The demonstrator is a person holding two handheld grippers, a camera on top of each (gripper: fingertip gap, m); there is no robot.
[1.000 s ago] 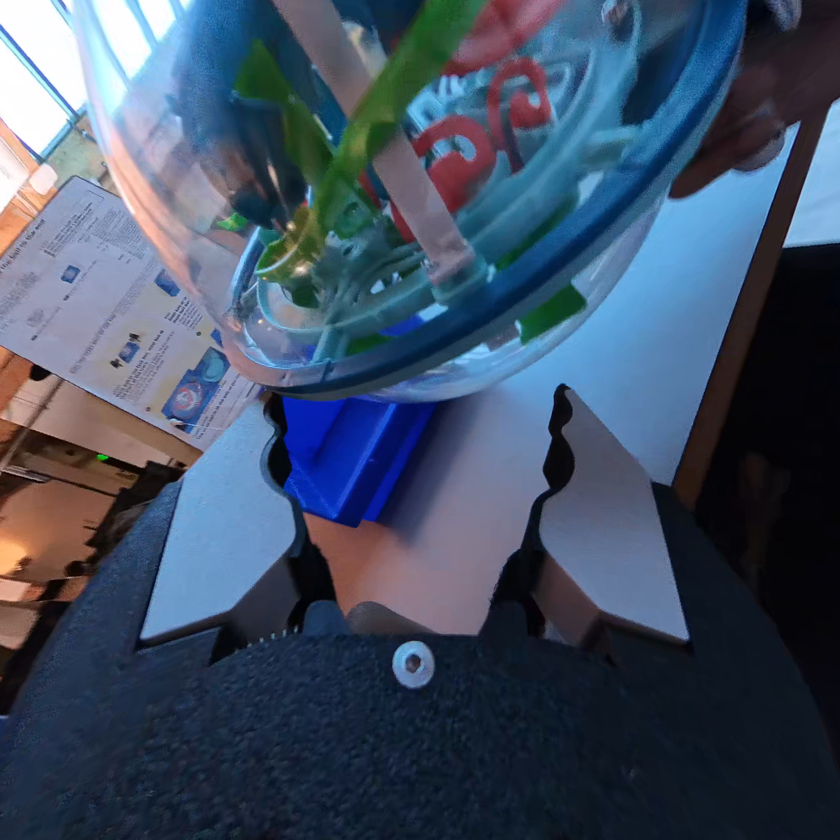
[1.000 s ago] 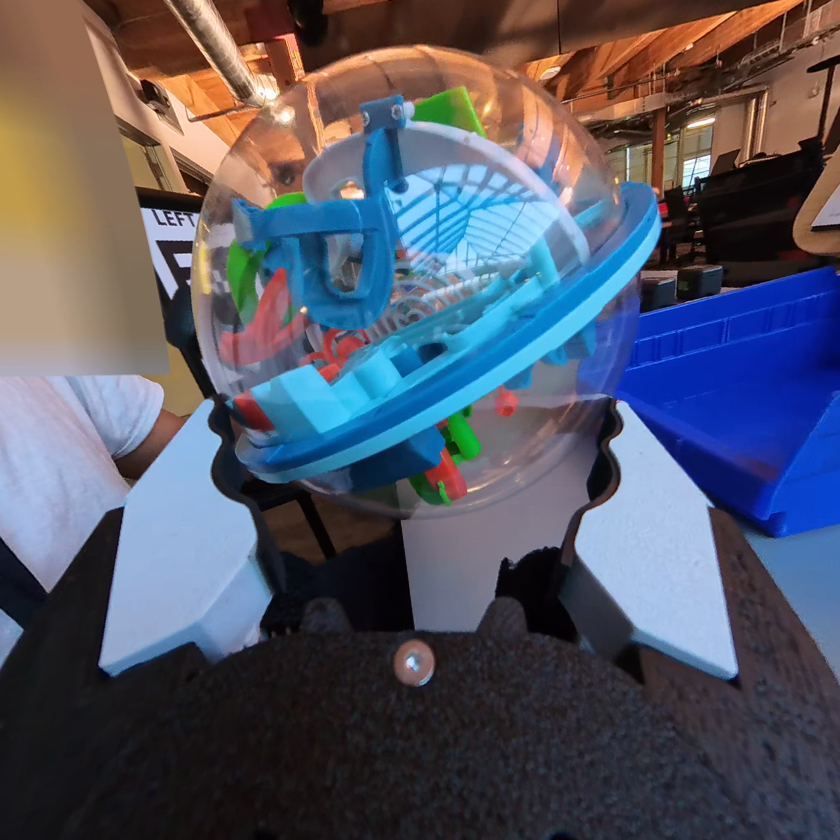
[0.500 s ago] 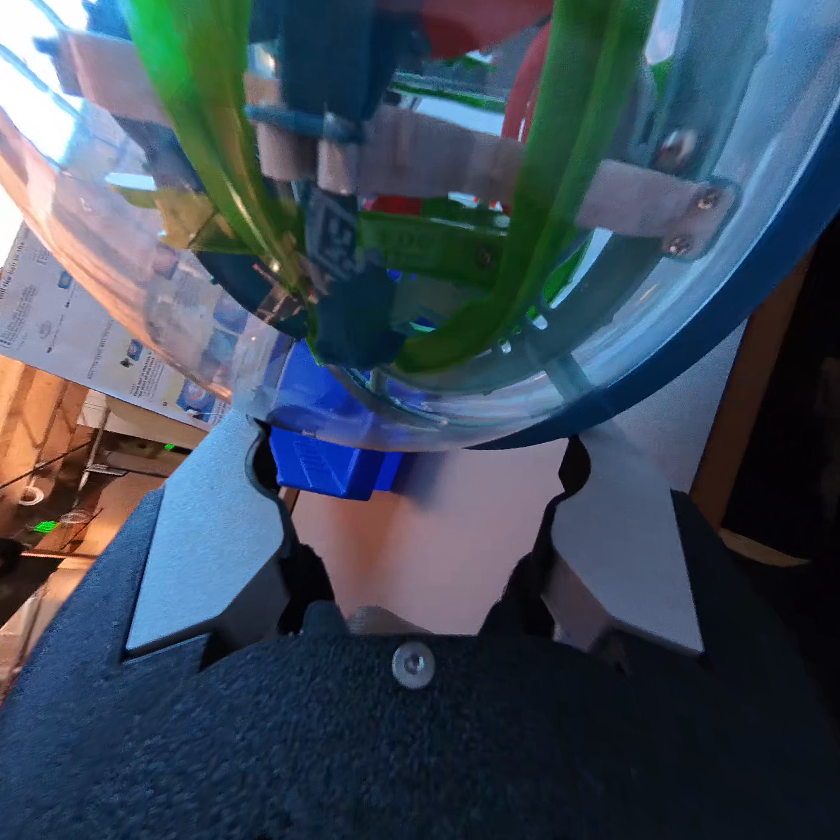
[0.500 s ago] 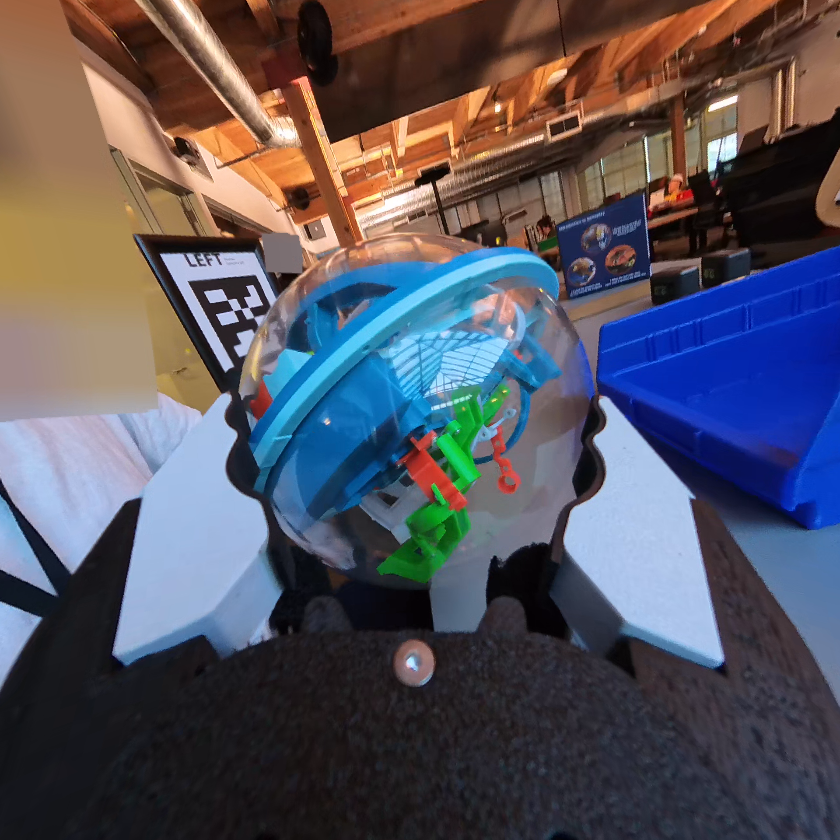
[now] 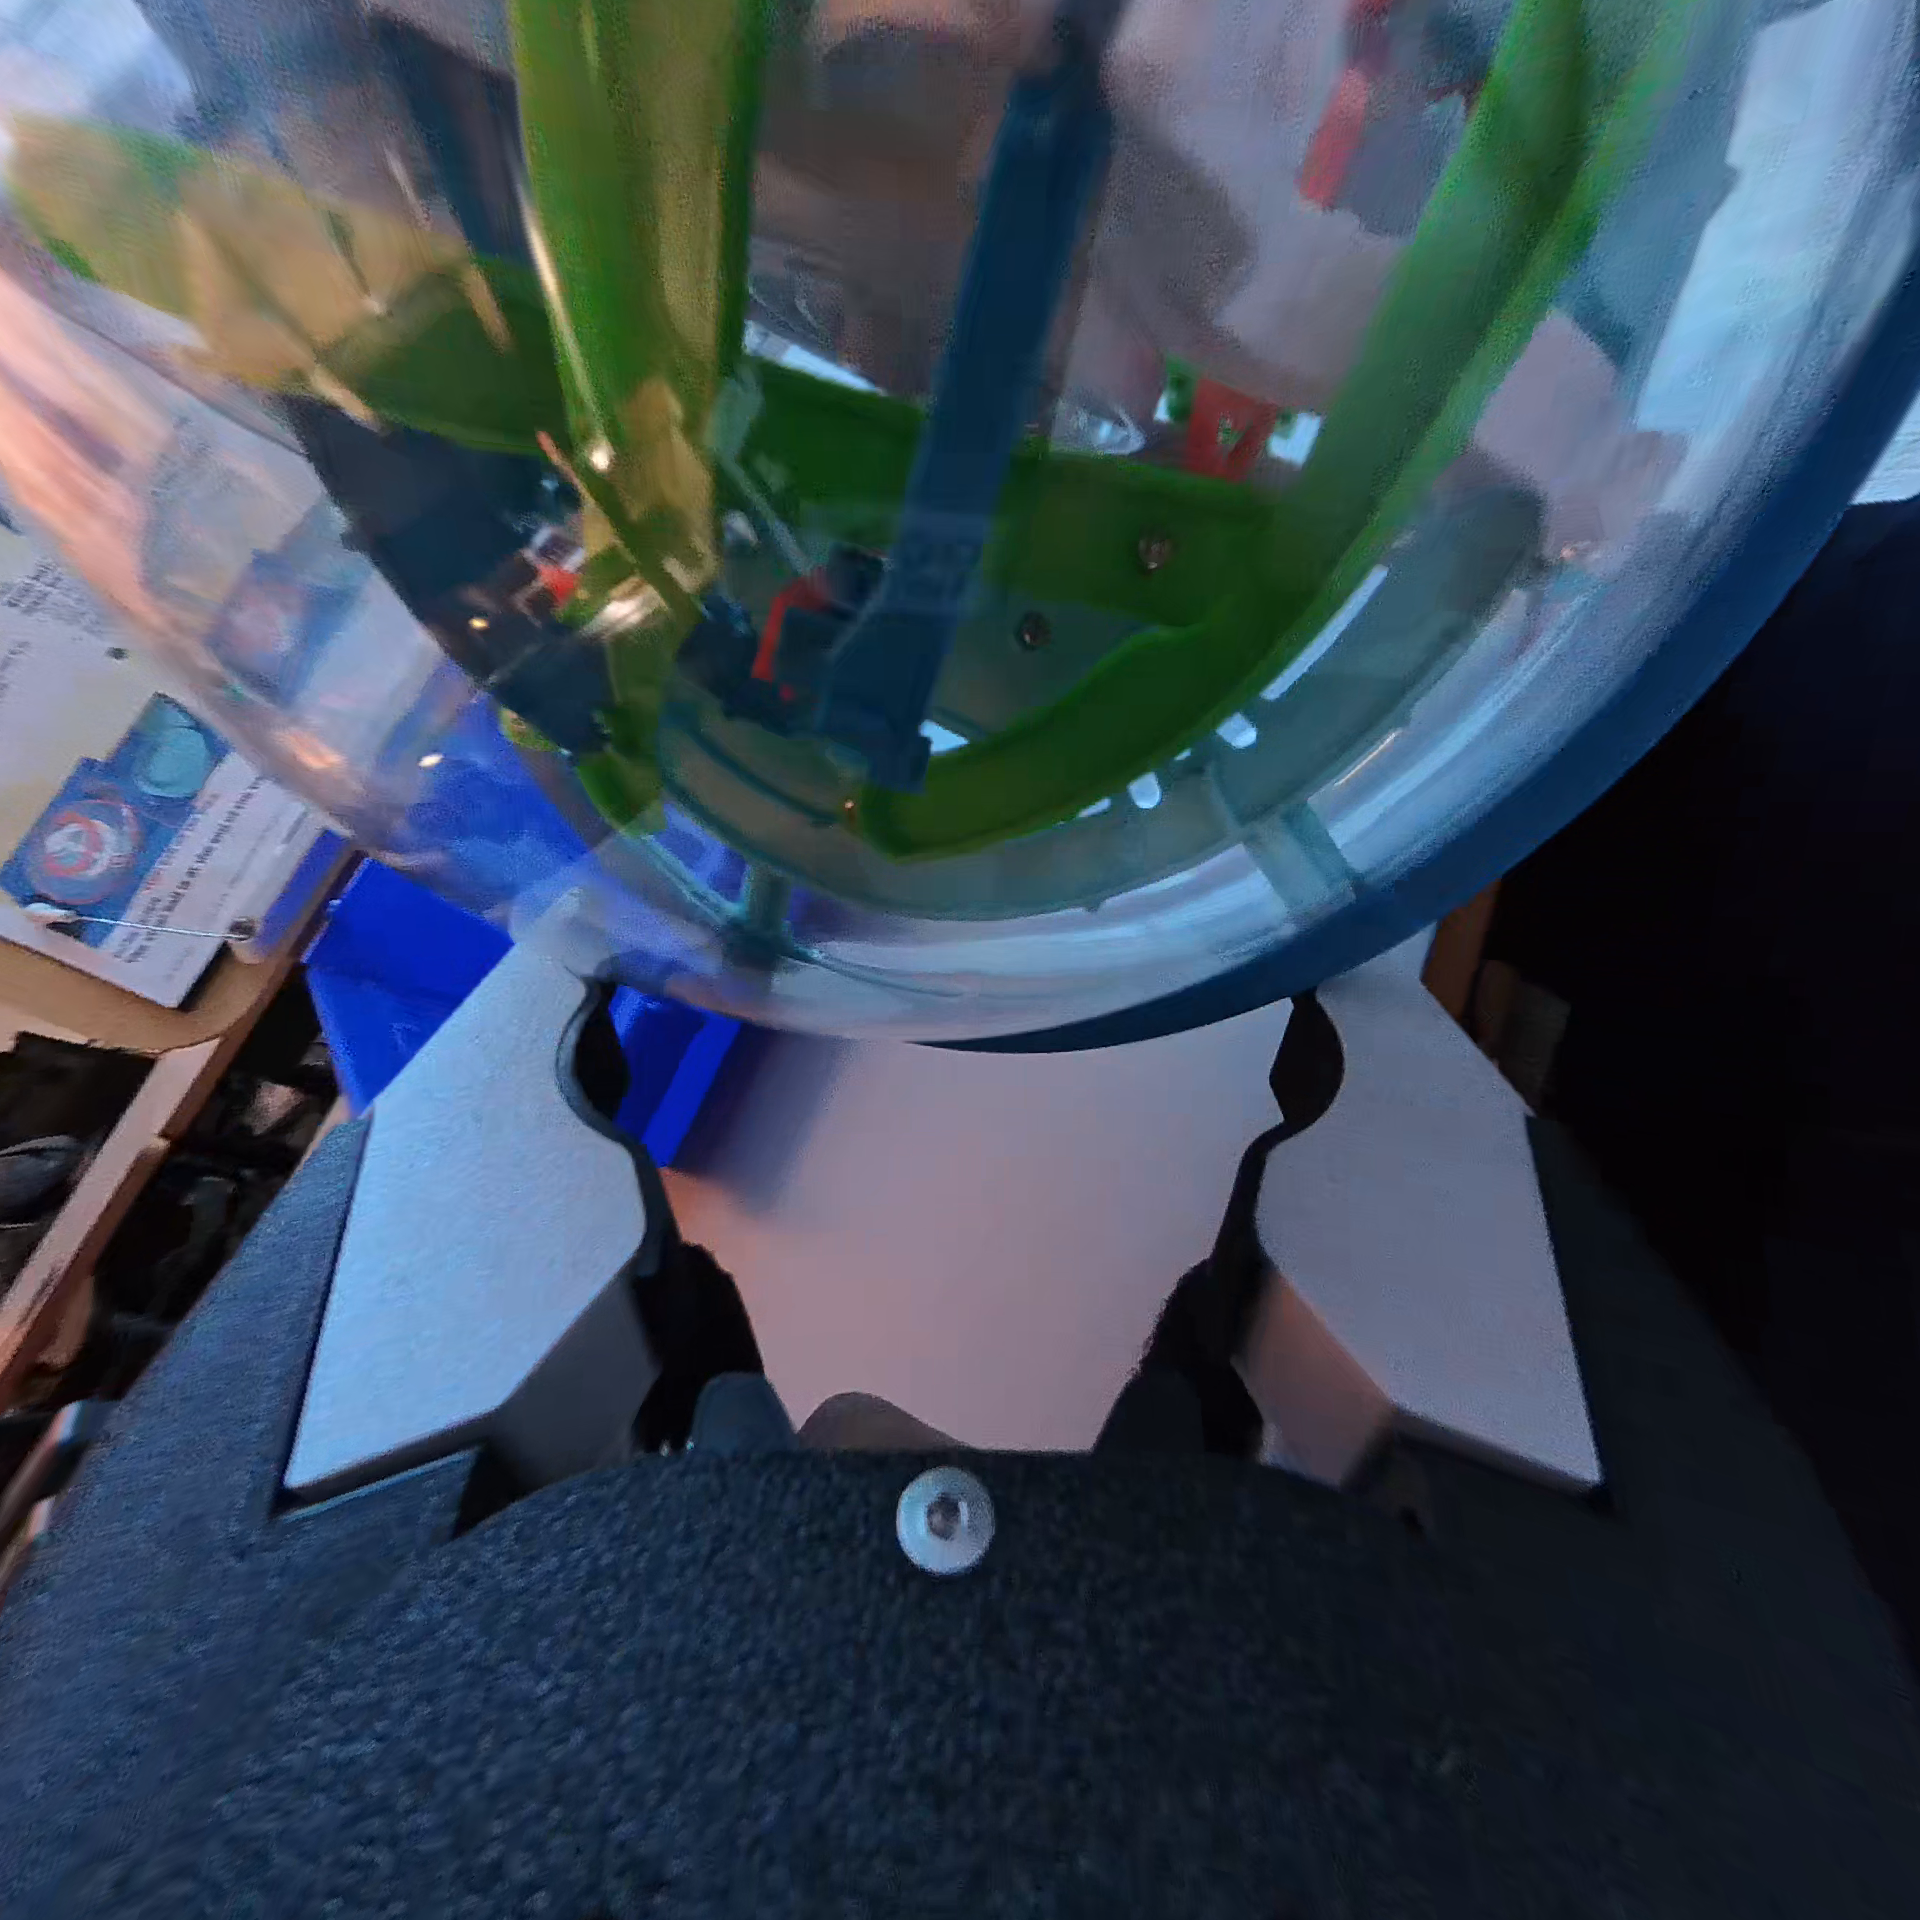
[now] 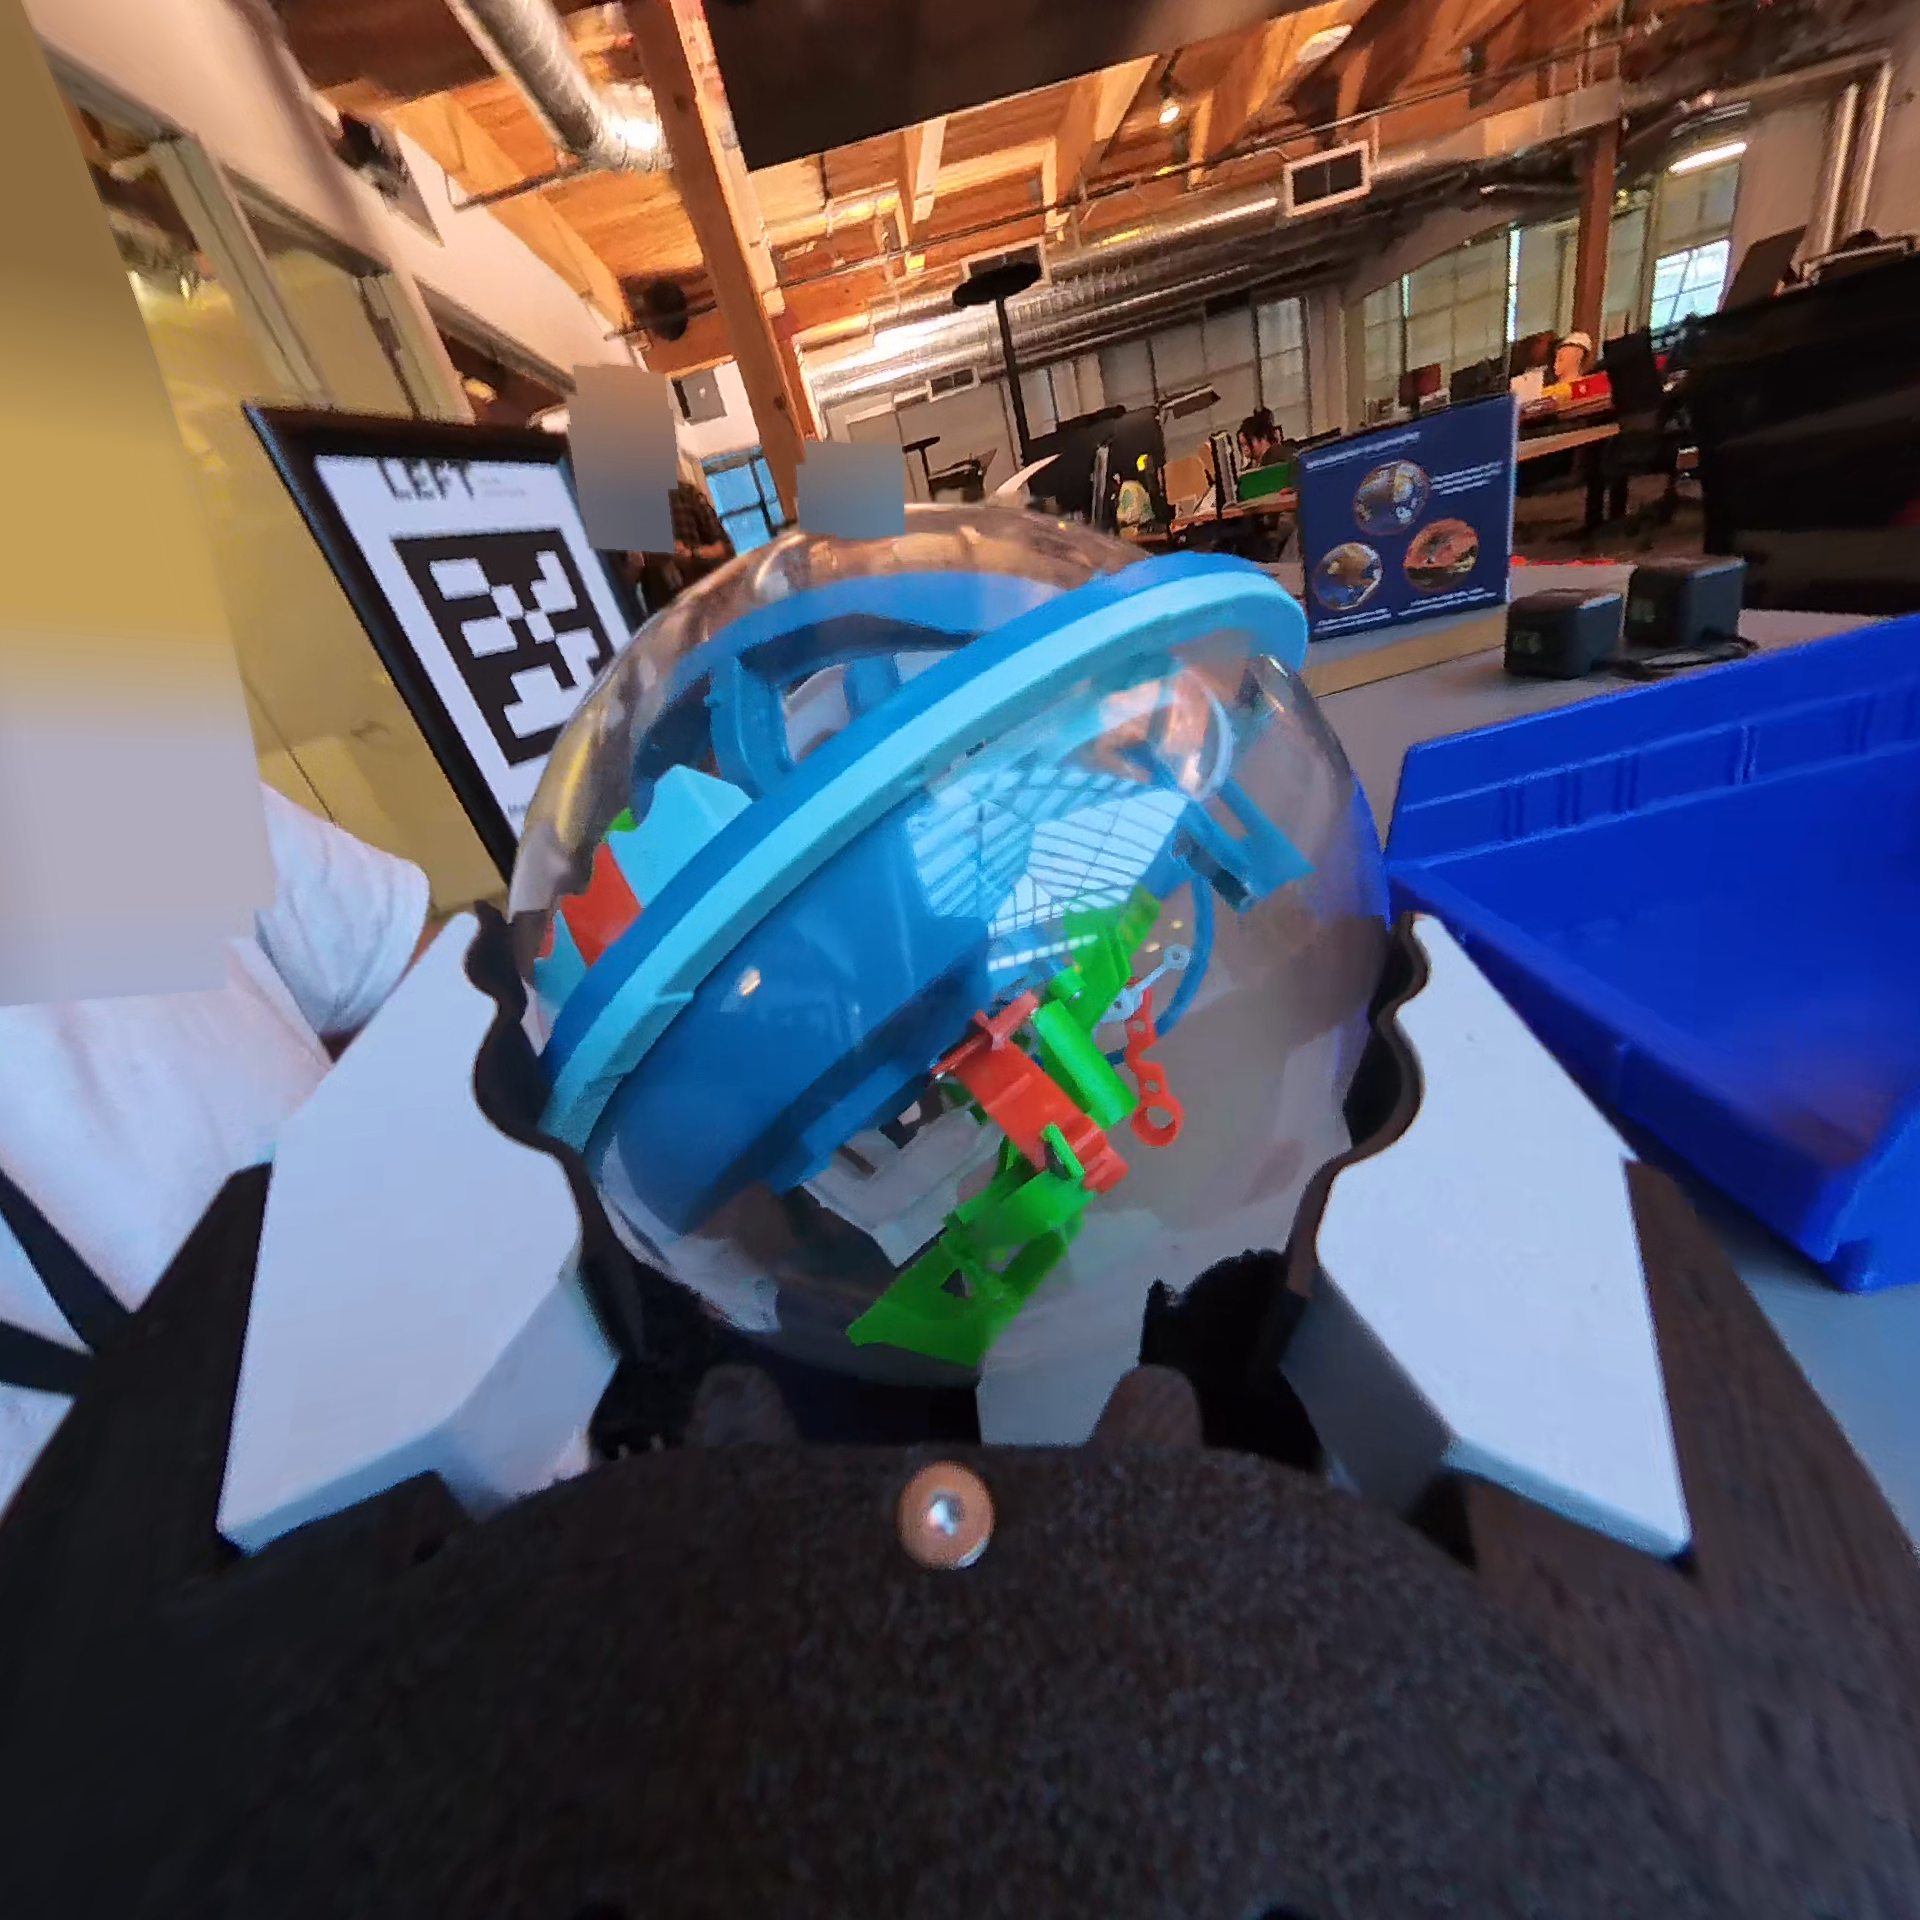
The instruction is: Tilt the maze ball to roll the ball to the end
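Observation:
The maze ball (image 6: 831,935) is a clear sphere with a blue ring and green, red and blue tracks inside. My right gripper (image 6: 940,966) clasps it, with both fingers against its sides and the ring tilted up to the right. In the left wrist view the maze ball (image 5: 935,520) fills the top and is blurred. My left gripper (image 5: 945,997) is open, with its fingertips against the sphere's underside. The left gripper's marker plate (image 6: 488,623) shows behind the ball. I cannot pick out the small ball inside.
A blue bin (image 6: 1662,935) stands on the table to the right and also shows in the left wrist view (image 5: 416,966). A printed sheet (image 5: 104,831) lies to the left. A person in a white shirt (image 6: 156,1091) is close on the left. Two black boxes (image 6: 1569,634) sit far back.
The maze ball has turned, and its ring has gone from sloping down-left to standing steeper. It has sunk deeper between my right fingers. The left view has moved closer under it.

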